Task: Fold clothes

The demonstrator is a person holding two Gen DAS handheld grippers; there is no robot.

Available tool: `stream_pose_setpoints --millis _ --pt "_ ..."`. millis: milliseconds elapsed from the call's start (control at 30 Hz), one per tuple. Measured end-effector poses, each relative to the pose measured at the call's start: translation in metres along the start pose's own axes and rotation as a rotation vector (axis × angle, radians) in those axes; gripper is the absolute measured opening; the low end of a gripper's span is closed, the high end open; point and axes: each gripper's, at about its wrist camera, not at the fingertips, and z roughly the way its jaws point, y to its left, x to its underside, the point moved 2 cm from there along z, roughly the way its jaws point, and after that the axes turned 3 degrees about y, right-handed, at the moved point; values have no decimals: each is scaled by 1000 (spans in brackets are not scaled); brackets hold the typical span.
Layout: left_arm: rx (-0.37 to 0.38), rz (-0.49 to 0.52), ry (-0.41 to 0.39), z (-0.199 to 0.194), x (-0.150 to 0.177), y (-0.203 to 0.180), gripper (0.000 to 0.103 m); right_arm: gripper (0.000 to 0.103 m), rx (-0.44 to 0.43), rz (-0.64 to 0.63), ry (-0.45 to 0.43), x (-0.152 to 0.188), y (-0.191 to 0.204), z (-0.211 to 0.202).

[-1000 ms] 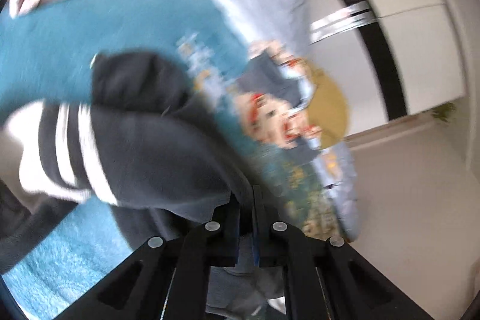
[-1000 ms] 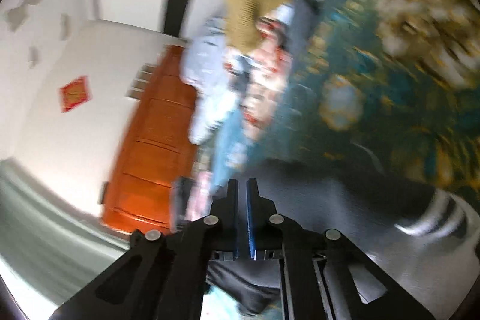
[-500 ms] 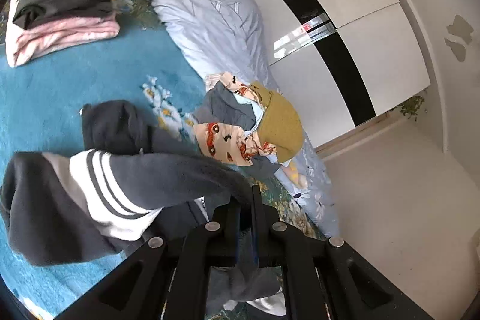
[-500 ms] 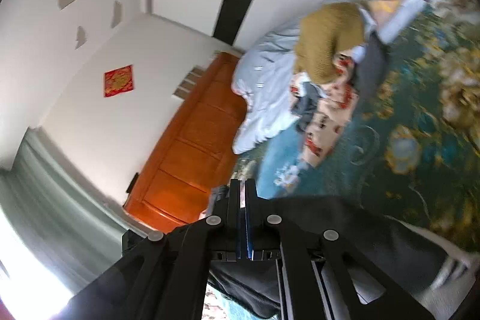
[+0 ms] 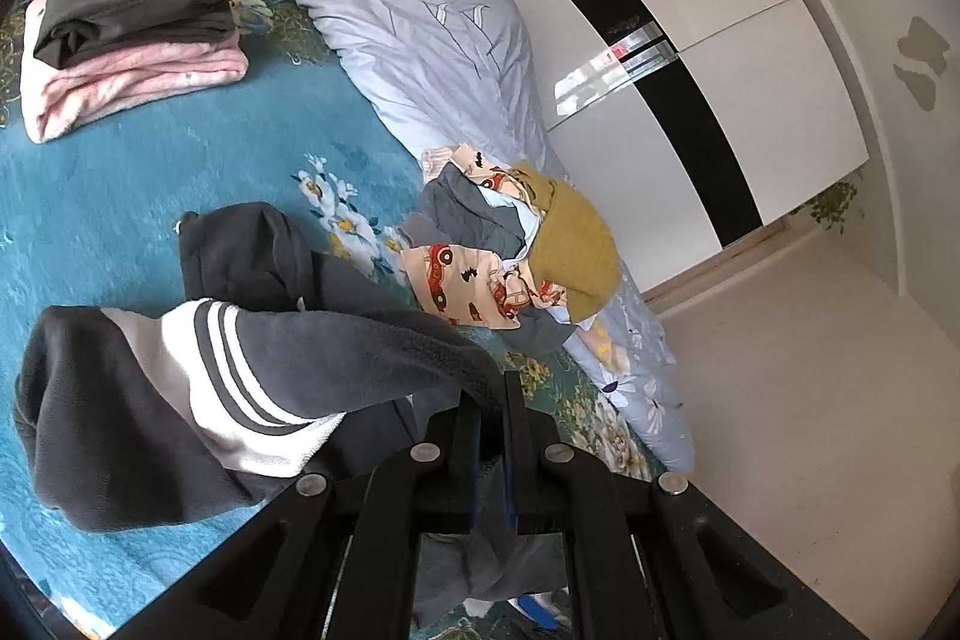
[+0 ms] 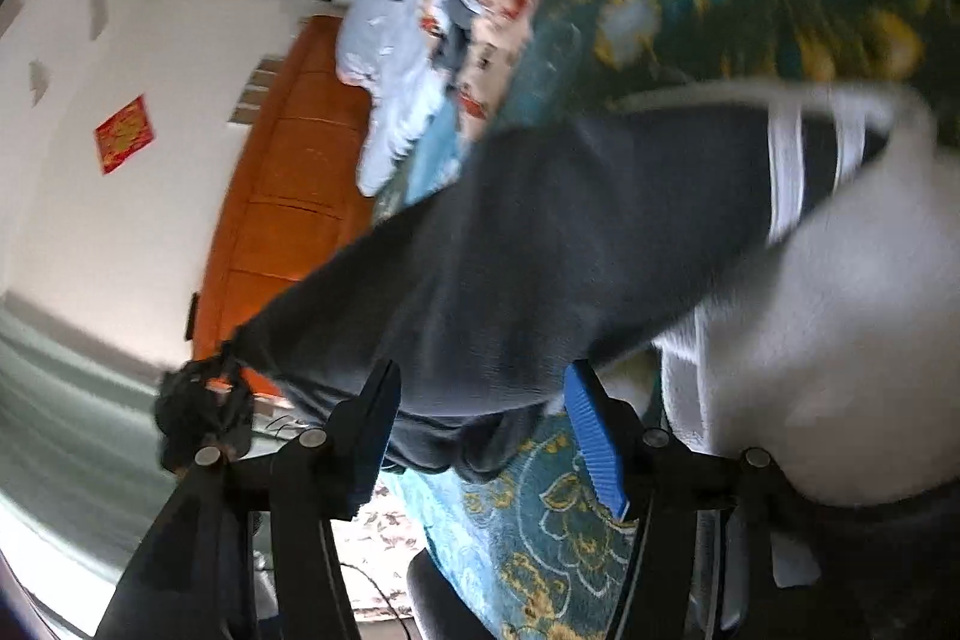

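A dark grey fleece garment with white stripes (image 5: pixel 252 370) lies bunched on the teal floral bedspread (image 5: pixel 180 172). My left gripper (image 5: pixel 492 412) is shut on an edge of it and holds that edge up. In the right wrist view the same garment (image 6: pixel 570 232) hangs across the frame. My right gripper (image 6: pixel 480 400) is open, its blue-padded fingers (image 6: pixel 591 436) spread on either side of the cloth without pinching it.
A folded pile, dark grey on pink (image 5: pixel 132 34), sits at the far left of the bed. A heap of unfolded clothes with a mustard knit (image 5: pixel 570 244) lies by a rolled pale-blue duvet (image 5: pixel 432 34). An orange headboard (image 6: pixel 288 196) and white wardrobe (image 5: pixel 690 70) stand beyond.
My right gripper has opened and let go of the garment; half a second ago it was shut on it. The left gripper still holds its edge, almost unmoved.
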Motion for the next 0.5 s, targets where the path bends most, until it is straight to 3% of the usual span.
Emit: stream_pose_setpoints --millis 233,367,500 --pt "1 -13 -4 -3 -4 7 6 59 -40 75 66 6 -7 47" --pt "-8 1 3 -4 0 11 6 59 -131 163 -52 -7 -21 61" --pt "-7 -25 8 -5 7 27 6 56 -182 151 -131 -14 -17 52"
